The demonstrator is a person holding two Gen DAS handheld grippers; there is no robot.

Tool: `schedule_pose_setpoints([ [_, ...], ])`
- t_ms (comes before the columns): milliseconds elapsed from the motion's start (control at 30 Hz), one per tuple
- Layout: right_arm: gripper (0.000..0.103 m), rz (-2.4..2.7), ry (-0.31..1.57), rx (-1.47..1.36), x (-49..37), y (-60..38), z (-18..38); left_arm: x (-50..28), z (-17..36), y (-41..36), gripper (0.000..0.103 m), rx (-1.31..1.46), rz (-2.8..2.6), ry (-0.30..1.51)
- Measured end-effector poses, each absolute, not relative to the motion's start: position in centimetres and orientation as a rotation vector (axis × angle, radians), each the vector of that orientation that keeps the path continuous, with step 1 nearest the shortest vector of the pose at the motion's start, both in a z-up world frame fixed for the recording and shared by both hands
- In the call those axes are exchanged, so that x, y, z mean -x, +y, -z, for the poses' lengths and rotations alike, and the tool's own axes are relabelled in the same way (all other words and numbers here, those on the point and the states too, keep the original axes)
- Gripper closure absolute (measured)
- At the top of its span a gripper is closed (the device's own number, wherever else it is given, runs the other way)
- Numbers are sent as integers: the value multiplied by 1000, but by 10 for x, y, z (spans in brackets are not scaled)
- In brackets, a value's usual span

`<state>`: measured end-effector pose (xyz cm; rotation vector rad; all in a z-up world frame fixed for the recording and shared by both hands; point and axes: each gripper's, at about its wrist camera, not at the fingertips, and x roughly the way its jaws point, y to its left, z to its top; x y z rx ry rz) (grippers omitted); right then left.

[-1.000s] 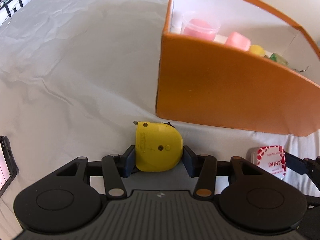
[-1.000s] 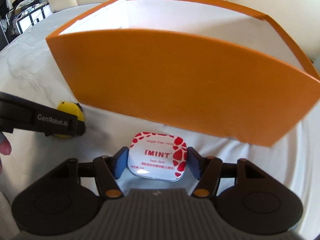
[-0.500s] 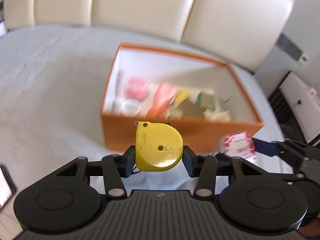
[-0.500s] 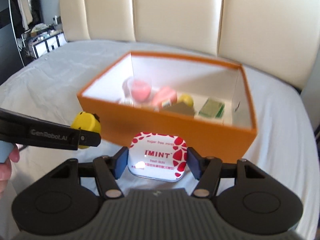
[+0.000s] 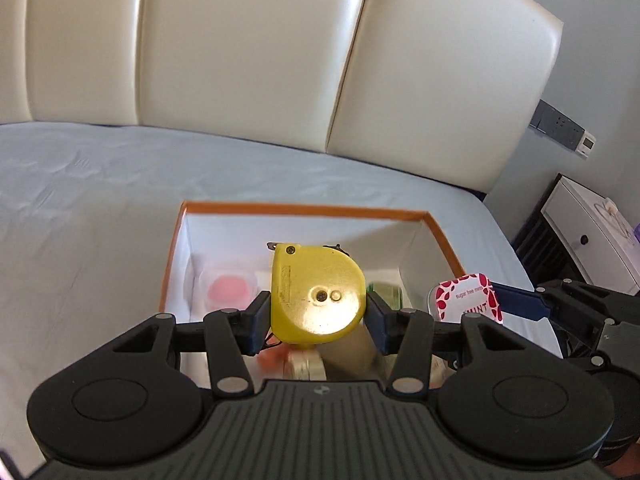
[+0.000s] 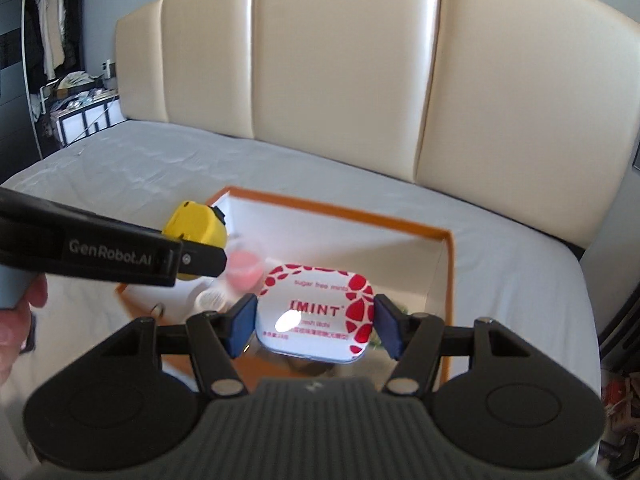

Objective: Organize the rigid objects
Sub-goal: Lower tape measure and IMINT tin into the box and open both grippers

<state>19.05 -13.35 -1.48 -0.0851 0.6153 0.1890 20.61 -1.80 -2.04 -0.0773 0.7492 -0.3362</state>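
Note:
My left gripper [image 5: 316,314] is shut on a yellow tape measure [image 5: 316,292] and holds it in the air above the open orange box [image 5: 304,209]. My right gripper [image 6: 314,322] is shut on a white mint tin [image 6: 316,312] with red spots, also raised over the box [image 6: 448,264]. In the left wrist view the mint tin [image 5: 466,298] hangs at the right, over the box's right wall. In the right wrist view the tape measure [image 6: 196,224] shows at the left, over the box's left corner. Inside the box lie a pink-filled clear cup [image 5: 232,288], a green item [image 5: 386,294] and other small objects, partly hidden.
The box sits on a bed with a pale sheet [image 5: 88,208] in front of a cream padded headboard [image 5: 248,52]. A white nightstand [image 5: 596,236] stands at the right of the bed. A person's hand [image 6: 20,312] shows at the left edge of the right wrist view.
Both grippers rose from the sheet beside the box, carrying the tape measure and mint tin, and now hang over the open box. The views tilted up, bringing the headboard in.

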Motion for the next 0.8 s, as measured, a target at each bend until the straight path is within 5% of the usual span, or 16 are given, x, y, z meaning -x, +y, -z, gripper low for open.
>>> schedule_pose_setpoints([
  [800, 41, -175, 909, 183, -360, -136, 95, -340, 103, -42, 47, 162, 381, 1006],
])
